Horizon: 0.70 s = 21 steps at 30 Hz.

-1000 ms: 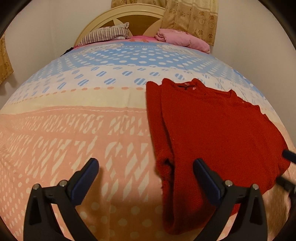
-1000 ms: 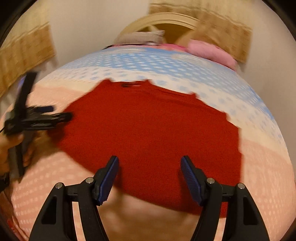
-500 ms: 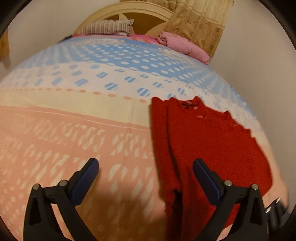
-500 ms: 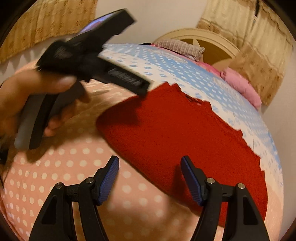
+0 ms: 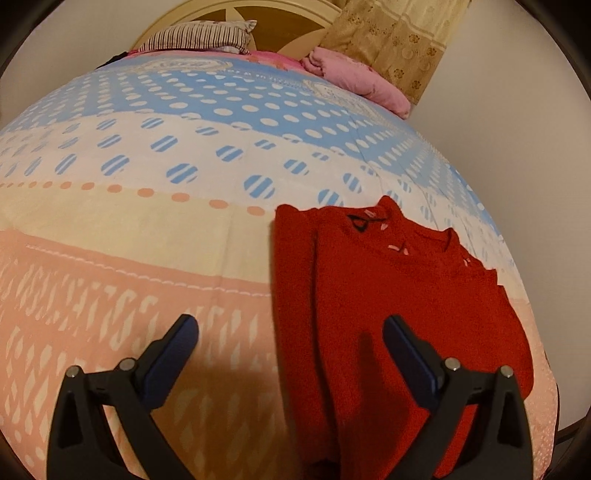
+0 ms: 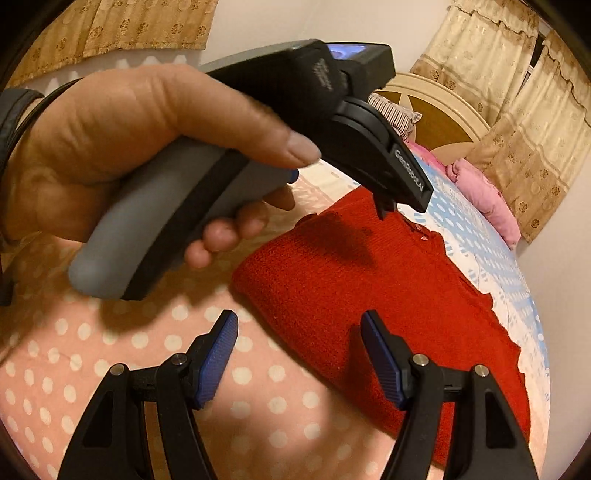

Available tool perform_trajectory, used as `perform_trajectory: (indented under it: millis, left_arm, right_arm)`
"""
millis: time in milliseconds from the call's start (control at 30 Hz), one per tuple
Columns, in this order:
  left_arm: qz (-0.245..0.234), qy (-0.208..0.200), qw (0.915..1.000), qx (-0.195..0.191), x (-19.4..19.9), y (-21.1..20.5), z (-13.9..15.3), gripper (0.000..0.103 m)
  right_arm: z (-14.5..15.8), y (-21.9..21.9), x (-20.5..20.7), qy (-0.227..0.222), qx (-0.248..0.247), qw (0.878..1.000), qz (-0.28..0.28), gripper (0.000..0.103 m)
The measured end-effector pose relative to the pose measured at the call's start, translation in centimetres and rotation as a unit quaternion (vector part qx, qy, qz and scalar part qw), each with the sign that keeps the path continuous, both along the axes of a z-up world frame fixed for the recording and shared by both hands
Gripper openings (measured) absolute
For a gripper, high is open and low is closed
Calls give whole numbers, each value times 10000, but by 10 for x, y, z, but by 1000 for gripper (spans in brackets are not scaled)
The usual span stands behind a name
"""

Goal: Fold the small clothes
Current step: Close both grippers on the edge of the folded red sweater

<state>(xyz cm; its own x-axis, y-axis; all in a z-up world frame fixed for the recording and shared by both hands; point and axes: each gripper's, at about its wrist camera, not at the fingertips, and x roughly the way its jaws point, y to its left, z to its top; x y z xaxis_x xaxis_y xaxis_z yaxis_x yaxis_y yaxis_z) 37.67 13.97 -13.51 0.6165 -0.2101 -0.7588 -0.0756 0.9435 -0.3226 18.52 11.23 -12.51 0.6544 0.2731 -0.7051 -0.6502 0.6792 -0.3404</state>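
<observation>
A red knitted sweater lies flat on the bed, partly folded, its neckline toward the headboard and its left side doubled over. My left gripper is open and empty above the sweater's left edge near the hem. My right gripper is open and empty over the sweater's near corner. In the right wrist view a hand holds the left gripper's grey handle above the bed, close to the camera.
The bedspread has pink, cream and blue dotted bands. A striped pillow and a pink bundle lie by the headboard. Curtains hang at the right. The bed's right edge runs near the sweater.
Both grippers have pulled back from the sweater and stayed open. The left gripper rose and swung in front of the right camera. The sweater has not moved.
</observation>
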Motion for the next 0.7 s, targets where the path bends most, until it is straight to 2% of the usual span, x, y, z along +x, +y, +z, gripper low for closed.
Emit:
perform_trajectory:
  millis: [133,200,233,267,300,333,367,400,533,700]
  left_arm:
    - [-62,98,9998,-154,11,0,-7,93]
    - [-69,157,9997,-161,17,-1,-11,92]
    - [-68,145,9998,-126,19,-2,-11,90]
    - [-54,125,9998,-112,20,-2,-12,87]
    - [-43,45,9999,-104,20,-1,-10,73]
    - [-86,7,9999,-125,21,0,-9,32]
    - [-266,79,9990,-351,23,0,-11,13]
    - [-295,158,9979,-562,24,2,-11,14]
    - [-277,15,9986,-459,19,-5,2,13]
    - [-188,-95,9957,-904,16,-7,21,13]
  right_arm:
    - [1,2,1,29,86,10000,-32,70]
    - [1,4,2,19,97,9999,-56,57]
    - [-1,5,4,76,76,9999,-69,46]
    - [-3,6,6,122,50,9999,-81,43]
    - [-4,6,8,157,62,9998,-81,41]
    - [-3,6,9,184,106,9998,-64,31]
    - [-2,5,9,197,133,9997,-45,25]
    - [0,4,8,178,167,9997,-34,24]
    - [9,-6,4,182,461,9988,-33,19]
    - [20,-34,3,213,870,9958,-182,17]
